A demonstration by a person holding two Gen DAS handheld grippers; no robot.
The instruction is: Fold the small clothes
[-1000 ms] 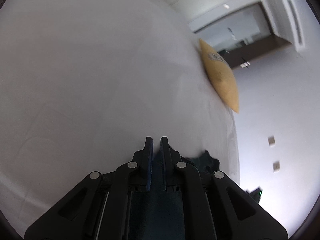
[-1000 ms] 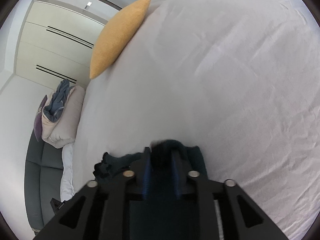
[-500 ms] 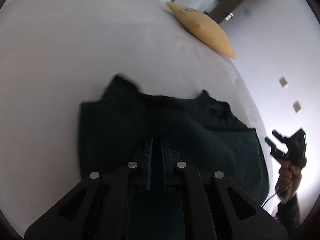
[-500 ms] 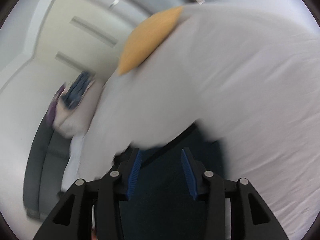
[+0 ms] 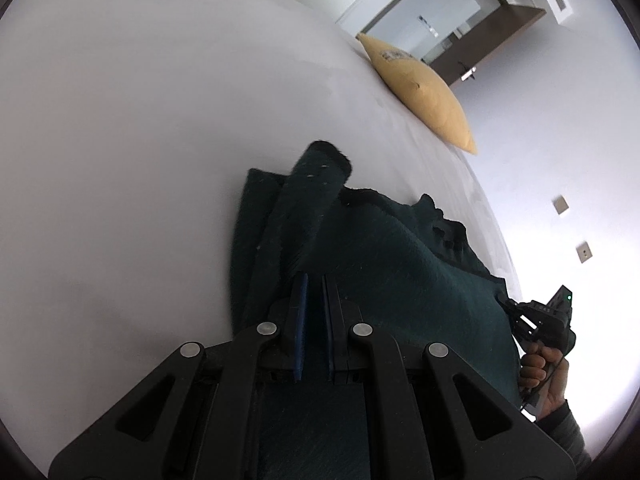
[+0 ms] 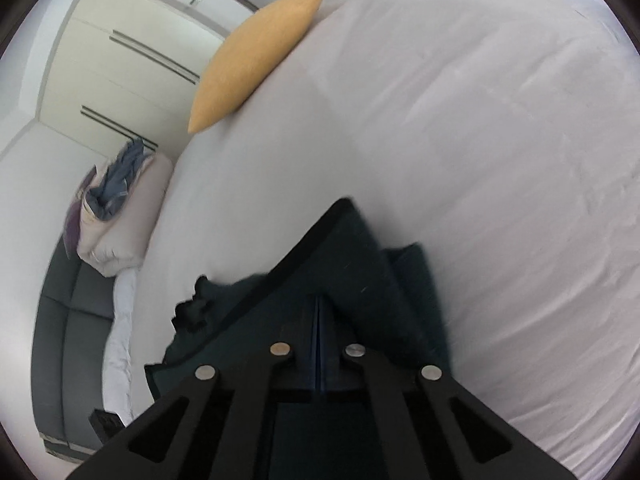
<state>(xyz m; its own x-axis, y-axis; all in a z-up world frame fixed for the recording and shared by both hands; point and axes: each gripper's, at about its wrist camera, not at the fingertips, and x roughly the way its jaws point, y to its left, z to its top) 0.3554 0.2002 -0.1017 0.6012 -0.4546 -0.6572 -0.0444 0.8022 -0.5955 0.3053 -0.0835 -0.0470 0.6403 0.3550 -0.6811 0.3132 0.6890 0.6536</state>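
My right gripper, open over cloth half a second ago, now pinched shut on dark green knit garment, low centre of frame on white bedsheet. My left gripper stays clamped narrow on garment, now spread in lower half of frame. Both edges held: fold can start.

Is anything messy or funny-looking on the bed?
Yes. The dark green garment is not flat: one part sticks up in a roll near its far edge, and the cloth bunches along that side. The white bed looks smooth.
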